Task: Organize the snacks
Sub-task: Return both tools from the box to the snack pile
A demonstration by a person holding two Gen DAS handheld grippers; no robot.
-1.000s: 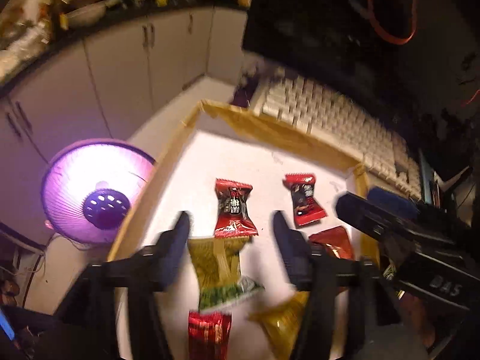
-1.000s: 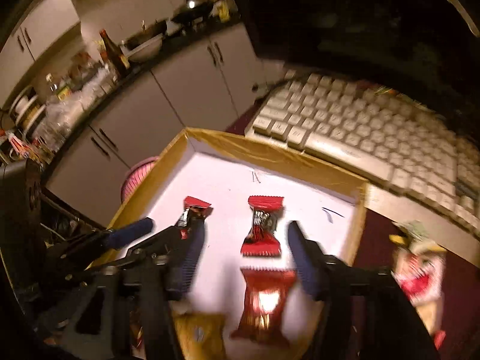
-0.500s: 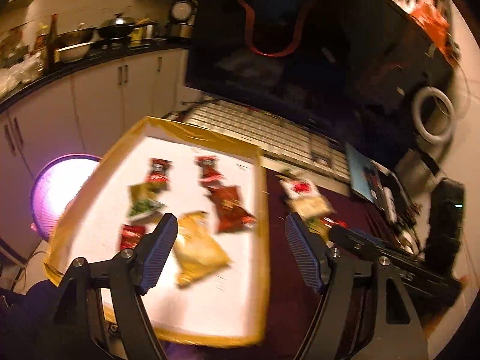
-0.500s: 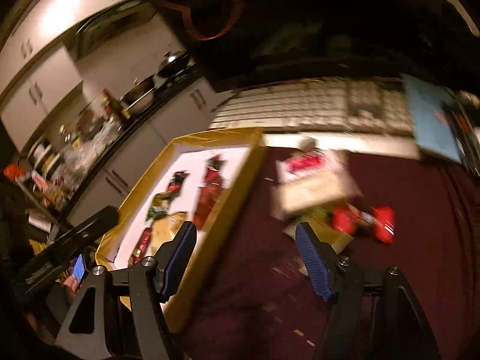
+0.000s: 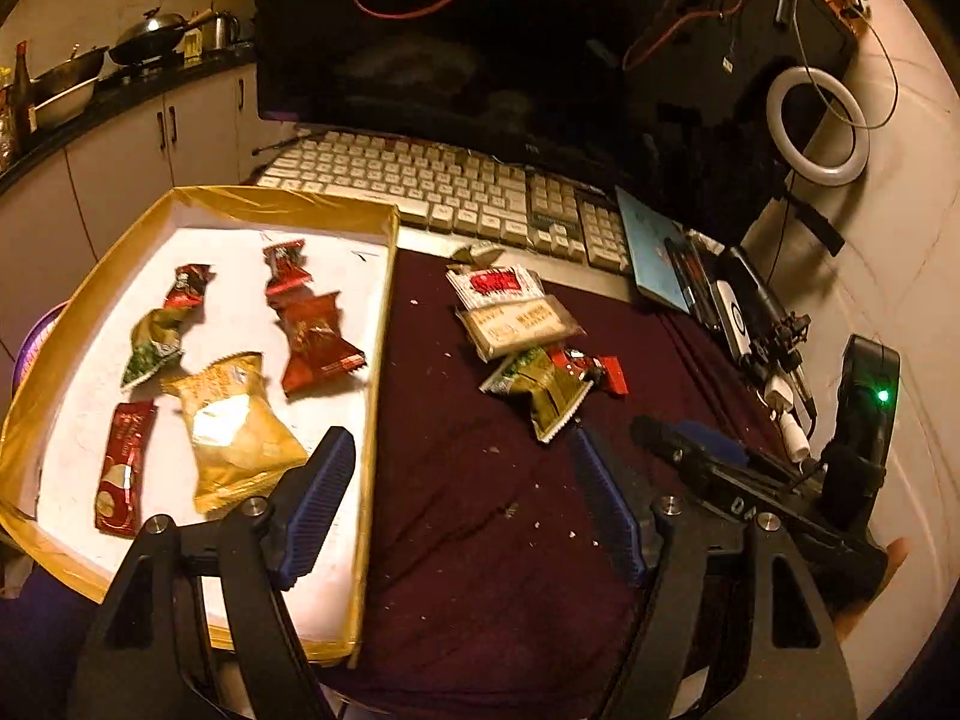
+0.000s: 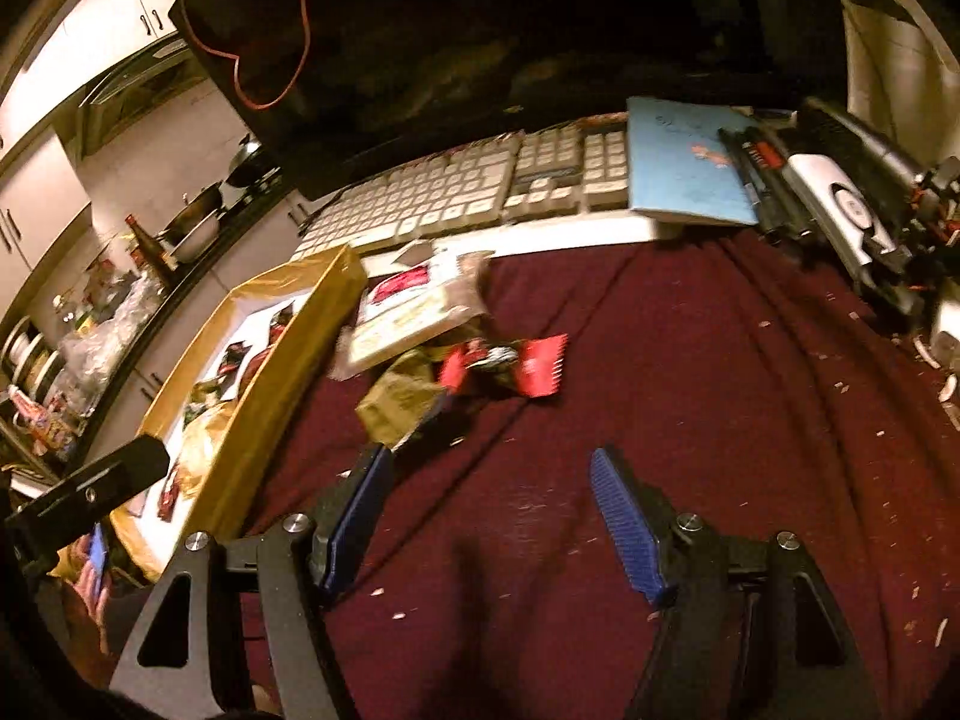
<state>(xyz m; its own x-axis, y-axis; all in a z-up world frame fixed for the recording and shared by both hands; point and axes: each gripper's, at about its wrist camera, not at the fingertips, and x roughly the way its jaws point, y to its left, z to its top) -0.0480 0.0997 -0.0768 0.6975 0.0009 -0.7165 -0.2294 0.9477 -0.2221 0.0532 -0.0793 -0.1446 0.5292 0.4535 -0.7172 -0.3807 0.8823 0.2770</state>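
A gold-rimmed tray (image 5: 384, 312) with a white floor lies at the left and holds several snack packets, among them a yellow bag (image 5: 234, 426) and a red pouch (image 5: 315, 339). Right of it, on the maroon cloth (image 5: 480, 540), is a loose pile: a white-and-red packet (image 5: 510, 306), an olive-green packet (image 5: 540, 390) and a red wrapper (image 6: 537, 366). My left gripper (image 5: 461, 444) is open and empty, straddling the tray's right rim and the cloth. My right gripper (image 6: 489, 459) is open over the cloth, just short of the pile (image 6: 420, 324), with nothing between its fingers.
A white keyboard (image 5: 444, 186) and a dark monitor (image 5: 450, 48) stand behind the tray and pile. A blue booklet (image 6: 684, 162), pens and small devices lie at the right, with a ring light (image 5: 819, 123) beyond. Crumbs dot the cloth. Kitchen cabinets are at far left.
Both grippers have drawn back from over the tray and swung right. The views now take in the cloth and the loose snack pile. Both stay open and empty.
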